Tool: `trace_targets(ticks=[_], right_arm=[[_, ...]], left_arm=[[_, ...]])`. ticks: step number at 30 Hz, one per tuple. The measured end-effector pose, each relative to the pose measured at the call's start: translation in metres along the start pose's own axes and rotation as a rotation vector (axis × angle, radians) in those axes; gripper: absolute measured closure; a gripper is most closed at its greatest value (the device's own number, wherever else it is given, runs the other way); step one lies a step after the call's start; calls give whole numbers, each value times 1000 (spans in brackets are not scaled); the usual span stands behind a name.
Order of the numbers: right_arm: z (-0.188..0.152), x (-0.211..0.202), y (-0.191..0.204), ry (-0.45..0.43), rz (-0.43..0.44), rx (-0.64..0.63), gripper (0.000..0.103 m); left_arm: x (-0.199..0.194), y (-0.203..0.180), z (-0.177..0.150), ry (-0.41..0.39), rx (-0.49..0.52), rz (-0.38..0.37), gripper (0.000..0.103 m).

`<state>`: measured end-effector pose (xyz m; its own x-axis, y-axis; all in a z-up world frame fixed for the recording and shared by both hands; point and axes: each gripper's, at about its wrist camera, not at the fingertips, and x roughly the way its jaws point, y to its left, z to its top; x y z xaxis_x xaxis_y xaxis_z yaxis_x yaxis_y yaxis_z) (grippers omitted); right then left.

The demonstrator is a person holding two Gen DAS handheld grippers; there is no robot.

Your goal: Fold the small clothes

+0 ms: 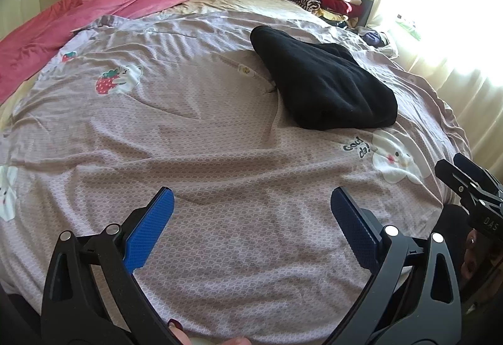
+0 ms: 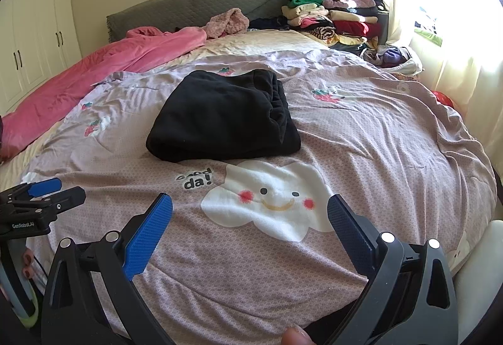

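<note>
At far left a pink blanket (image 2: pixel 103 71) lies bunched along the bed's edge, with white cupboards (image 2: pixel 34 40) behind it. The lilac quilt (image 1: pixel 204 140) covers the bed and carries strawberry prints (image 1: pixel 108 84). In the right wrist view the left gripper (image 2: pixel 47 191) shows at the left edge, its body marked "GenRobot.AI"; in its own view, left gripper (image 1: pixel 251 219), the blue pads (image 1: pixel 151 231) stand spread wide over bare quilt, holding nothing. The folded black garment (image 2: pixel 220 118) rests flat on the quilt mid-bed, apart from both grippers, just beyond the printed words "Good da!" (image 2: pixel 196 180) and a smiling white cloud (image 2: pixel 270 203). The right gripper (image 2: pixel 250 219) hangs over that cloud, jaws spread wide and empty. In the left wrist view its black body at the right edge reads "DAS". Behind, against the grey-green headboard (image 2: pixel 204 5), sits a stack of folded clothes (image 2: pixel 333 14). At far right a bright window with pale curtains (image 2: pixel 465 68).
</note>
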<state>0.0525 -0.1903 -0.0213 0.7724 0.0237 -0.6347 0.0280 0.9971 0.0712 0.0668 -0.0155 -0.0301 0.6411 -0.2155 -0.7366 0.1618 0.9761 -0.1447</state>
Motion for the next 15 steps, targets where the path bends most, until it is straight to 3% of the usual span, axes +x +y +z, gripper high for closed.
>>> trace_targets(ticks=[15], right_arm=[[0, 0, 0, 1, -2, -2, 5]], left_arm=[[-1, 0, 0, -2, 1, -1, 10]])
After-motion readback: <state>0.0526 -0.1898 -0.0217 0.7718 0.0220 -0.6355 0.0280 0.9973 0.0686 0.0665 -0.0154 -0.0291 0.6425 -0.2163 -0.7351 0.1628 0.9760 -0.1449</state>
